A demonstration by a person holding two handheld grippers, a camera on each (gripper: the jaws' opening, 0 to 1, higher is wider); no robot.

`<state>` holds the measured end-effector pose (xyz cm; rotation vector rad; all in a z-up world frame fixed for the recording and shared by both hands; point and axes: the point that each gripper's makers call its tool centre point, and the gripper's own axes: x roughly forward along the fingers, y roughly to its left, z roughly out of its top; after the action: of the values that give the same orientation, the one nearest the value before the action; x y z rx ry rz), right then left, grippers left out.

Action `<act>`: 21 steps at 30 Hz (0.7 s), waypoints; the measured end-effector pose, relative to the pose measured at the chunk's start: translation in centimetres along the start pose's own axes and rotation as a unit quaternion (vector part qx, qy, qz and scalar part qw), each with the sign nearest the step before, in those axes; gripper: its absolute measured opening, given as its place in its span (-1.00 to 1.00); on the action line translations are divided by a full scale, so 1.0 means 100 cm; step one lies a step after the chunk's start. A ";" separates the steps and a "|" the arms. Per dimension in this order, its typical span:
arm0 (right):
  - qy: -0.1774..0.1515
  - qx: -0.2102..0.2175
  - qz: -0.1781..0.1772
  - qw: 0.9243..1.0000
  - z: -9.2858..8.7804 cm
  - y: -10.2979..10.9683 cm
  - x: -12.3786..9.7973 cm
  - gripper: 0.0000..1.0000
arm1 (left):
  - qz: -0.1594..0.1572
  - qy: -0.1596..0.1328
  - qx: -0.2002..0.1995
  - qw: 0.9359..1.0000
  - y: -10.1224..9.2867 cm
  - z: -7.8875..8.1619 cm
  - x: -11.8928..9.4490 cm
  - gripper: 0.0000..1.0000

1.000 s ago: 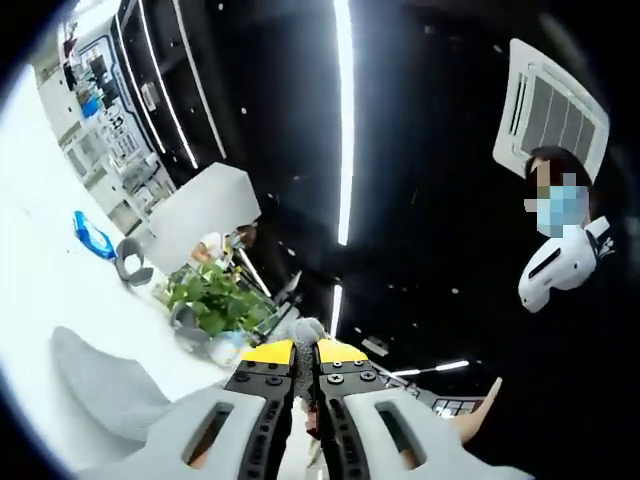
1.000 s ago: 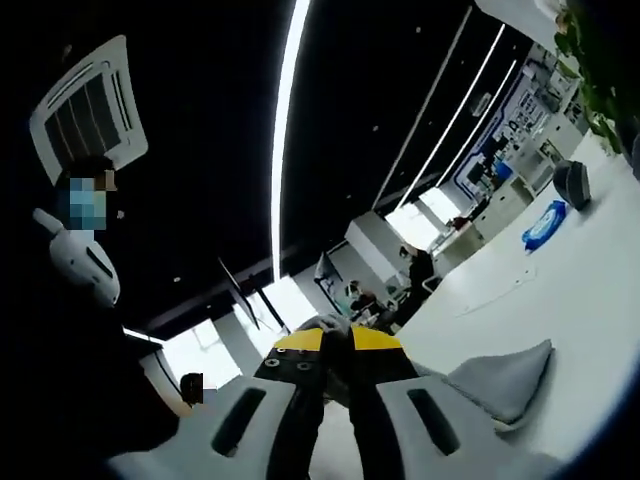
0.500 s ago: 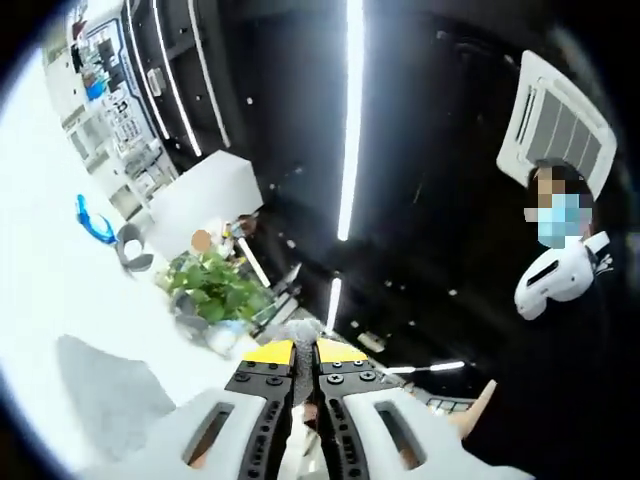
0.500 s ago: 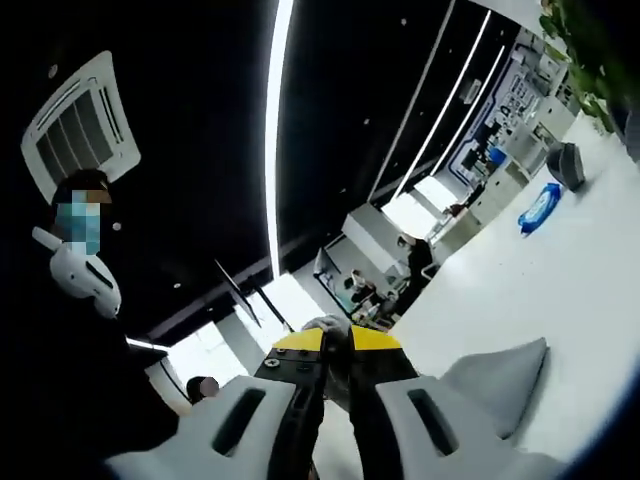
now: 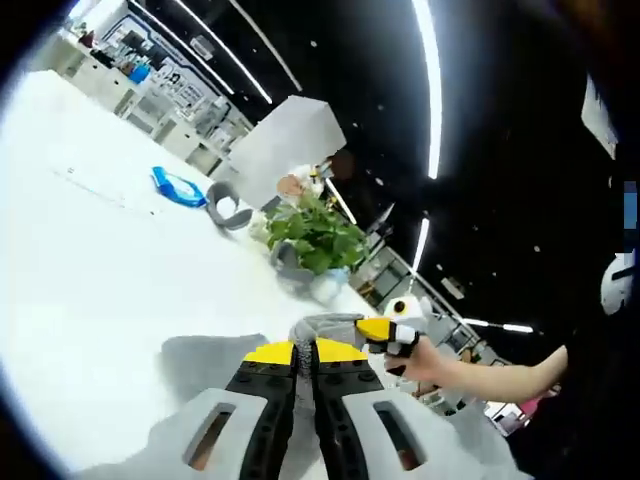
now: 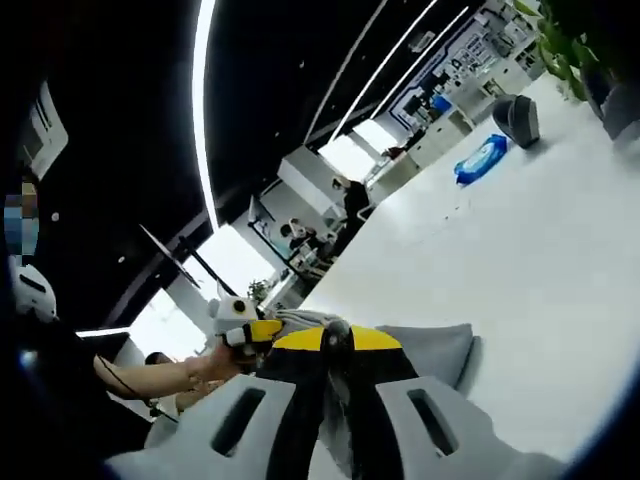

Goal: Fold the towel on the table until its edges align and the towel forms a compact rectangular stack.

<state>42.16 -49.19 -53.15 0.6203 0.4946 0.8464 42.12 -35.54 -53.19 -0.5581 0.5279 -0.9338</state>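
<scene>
Both claws grip the grey towel (image 5: pixel 215 355) by one edge, and it's a fold in progress by my reading: the left claw (image 5: pixel 304 352) has its jaws pressed together on cloth, the right claw (image 6: pixel 337 340) likewise pinching a bunched corner. The towel lies on the white worktop (image 5: pixel 90 260) just under and beyond the jaws. The left gripper view catches a potted plant (image 5: pixel 315 235) ahead; the right gripper view instead gives a blue packet (image 6: pixel 482 160) far out on the worktop.
</scene>
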 end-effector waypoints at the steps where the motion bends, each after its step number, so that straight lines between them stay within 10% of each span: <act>1: 0.007 -0.008 -0.012 1.000 -0.002 -0.005 0.003 -0.91 | 0.019 0.014 0.017 1.000 0.008 -0.002 0.003 -0.90; 9: 0.070 -0.076 -0.107 0.989 -0.024 -0.046 0.030 -0.90 | 0.110 0.092 0.096 0.985 0.050 -0.021 0.017 -0.90; 15: 0.124 -0.181 -0.132 0.967 -0.036 -0.059 0.039 -0.90 | 0.156 0.178 0.233 0.943 0.076 -0.039 0.026 -0.91; 21: 0.163 -0.276 -0.167 0.932 -0.044 -0.072 0.041 -0.89 | 0.170 0.180 0.292 0.924 0.085 -0.043 0.035 -0.91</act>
<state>45.60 -48.22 -61.83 -0.1280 0.6087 0.7171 46.12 -35.38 -62.50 0.2496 0.6142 -0.8075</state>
